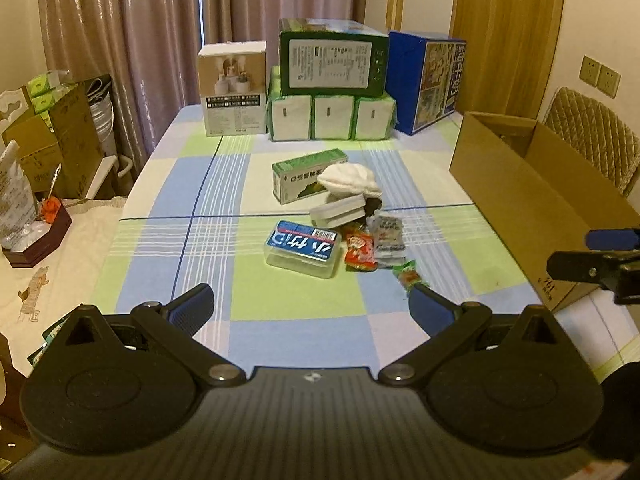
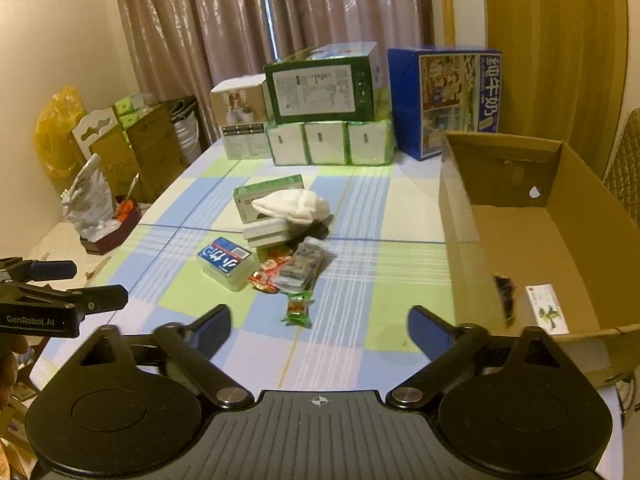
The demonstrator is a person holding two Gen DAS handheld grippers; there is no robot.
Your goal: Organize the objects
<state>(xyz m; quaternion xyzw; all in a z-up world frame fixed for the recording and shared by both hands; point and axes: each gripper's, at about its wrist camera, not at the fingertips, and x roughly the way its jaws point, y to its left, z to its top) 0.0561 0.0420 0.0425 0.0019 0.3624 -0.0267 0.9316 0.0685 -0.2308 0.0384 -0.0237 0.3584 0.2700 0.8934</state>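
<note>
A checked table [image 1: 304,312] fills the curtained room, clutter mid-table, a carton [image 2: 520,240] at its right edge. My left fingers [image 1: 310,306] and right fingers [image 2: 320,326] spread wide, holding nothing.

Three tissue packs [image 1: 332,117], one cardboard box [image 2: 520,236], two claws [image 1: 310,312].

Ahead of my left fingers [image 1: 192,304], w/ nothing btwn them: a heap mid-table. Plastic case [image 1: 303,248] lies nearest, snack packets [image 1: 360,252] just right of it, small candy [image 1: 408,276] closest to the right-hand finger. Behind those, a flat box [image 1: 340,212] under a folded cloth [image 1: 350,180], which leans on a long carton [image 1: 304,176]. Stacked boxes [image 1: 334,64] at the far edge. Right of my right fingers [image 2: 430,330]: open cardboard box [image 2: 520,248] w/ a small box [image 2: 546,308] in its near corner.
</note>
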